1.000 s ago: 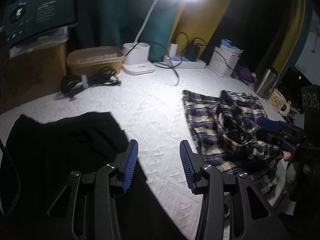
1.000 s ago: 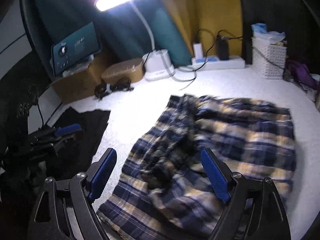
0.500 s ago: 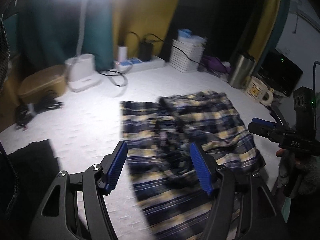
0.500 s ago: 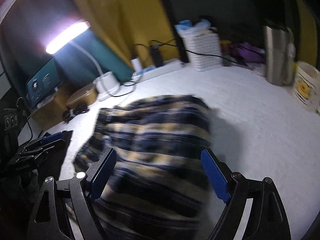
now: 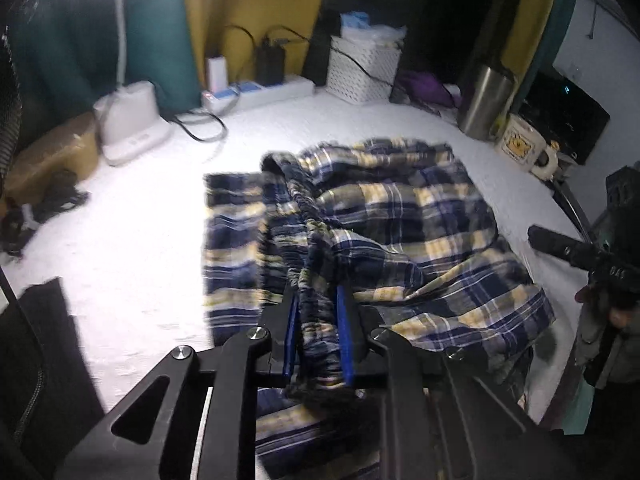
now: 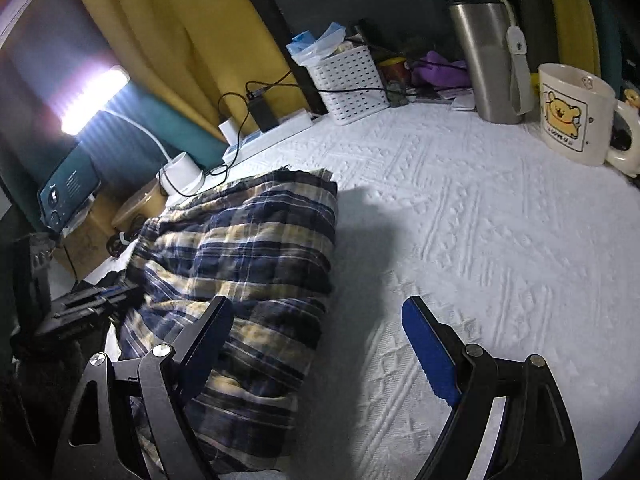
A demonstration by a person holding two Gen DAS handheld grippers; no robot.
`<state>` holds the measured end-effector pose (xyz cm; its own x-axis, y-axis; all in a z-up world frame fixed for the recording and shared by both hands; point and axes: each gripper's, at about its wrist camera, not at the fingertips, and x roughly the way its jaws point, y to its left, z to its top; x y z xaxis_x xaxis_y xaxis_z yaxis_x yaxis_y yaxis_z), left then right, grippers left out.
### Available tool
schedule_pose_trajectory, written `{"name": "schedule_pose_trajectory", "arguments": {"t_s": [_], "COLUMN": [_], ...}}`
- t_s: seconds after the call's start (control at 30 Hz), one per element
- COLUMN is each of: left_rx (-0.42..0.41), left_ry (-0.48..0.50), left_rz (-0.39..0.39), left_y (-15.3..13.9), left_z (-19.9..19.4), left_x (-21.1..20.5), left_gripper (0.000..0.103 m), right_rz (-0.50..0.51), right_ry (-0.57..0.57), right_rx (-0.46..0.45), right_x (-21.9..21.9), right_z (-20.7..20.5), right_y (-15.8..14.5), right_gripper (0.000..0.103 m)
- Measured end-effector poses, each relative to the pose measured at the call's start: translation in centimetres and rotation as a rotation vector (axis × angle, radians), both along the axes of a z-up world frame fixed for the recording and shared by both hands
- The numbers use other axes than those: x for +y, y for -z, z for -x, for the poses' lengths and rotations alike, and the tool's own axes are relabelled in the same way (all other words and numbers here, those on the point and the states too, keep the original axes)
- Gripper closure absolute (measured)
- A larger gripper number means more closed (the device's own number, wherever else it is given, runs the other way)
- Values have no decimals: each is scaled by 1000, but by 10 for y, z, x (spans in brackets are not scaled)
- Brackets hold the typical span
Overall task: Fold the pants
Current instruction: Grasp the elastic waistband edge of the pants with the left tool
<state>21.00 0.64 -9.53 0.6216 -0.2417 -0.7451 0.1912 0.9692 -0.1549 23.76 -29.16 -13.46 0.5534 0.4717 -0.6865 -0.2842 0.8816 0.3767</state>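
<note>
Change since earlier: our left gripper (image 5: 318, 332), spread and hovering half a second ago, has now come down and pinched the pants (image 5: 400, 216); our right gripper (image 6: 320, 348) has swung off to the right of the cloth.
Left gripper: pressed together on a gathered ridge of plaid fabric, which looks like the elastic waistband; both blue pads (image 5: 343, 332) touch the cloth.
Right gripper: spread wide and holding nothing; its left finger sits over the near right edge of the pants, its right finger over bare bedspread (image 6: 500, 208).
Pants: crumpled in a heap near the front middle of the bedspread, one flat panel to the left, bunched folds to the right.
Surroundings: basket (image 5: 362, 70), tumbler (image 6: 486, 56) and mug (image 6: 574, 114) stand along the far edge, well apart from the pants; a black garment (image 5: 38, 364) lies at the near left.
Step in hand: we judge this as the first grasp, taken to lift and spread the pants flat before any fold.
How to do it well: we keep the left pinch firm on the ridge, bring the right gripper to the same band further along, then pull the two apart and shake the legs straight.
Risk: a pinch through several layers may drag the heap instead of opening it.
</note>
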Motion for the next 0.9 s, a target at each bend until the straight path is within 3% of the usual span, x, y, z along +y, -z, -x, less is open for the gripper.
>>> {"name": "schedule_pose_trajectory", "arguments": {"t_s": [0.13, 0.33, 0.53, 0.6, 0.63, 0.8, 0.9], "left_rx": [-3, 46, 74, 65, 62, 56, 56], "left_ry": [-46, -70, -63, -53, -48, -62, -58], "left_rz": [2, 17, 37, 29, 26, 35, 16], "left_y": [1, 20, 19, 17, 18, 25, 28], "left_z": [4, 5, 12, 15, 16, 20, 23], "left_x": [16, 24, 25, 23, 23, 29, 29], "left_gripper": [87, 86, 84, 84, 84, 79, 78], "right_rz": [25, 196, 209, 230, 248, 378, 393], "right_ry": [-51, -101, -114, -117, -118, -110, -106], "right_rx": [-12, -39, -24, -16, -6, -64, -73], "right_x": [18, 47, 52, 54, 56, 65, 60], "right_z": [1, 14, 33, 41, 44, 67, 76], "right_y": [1, 8, 11, 13, 17, 28, 29], "right_gripper": [16, 16, 16, 32, 34, 35, 35]}}
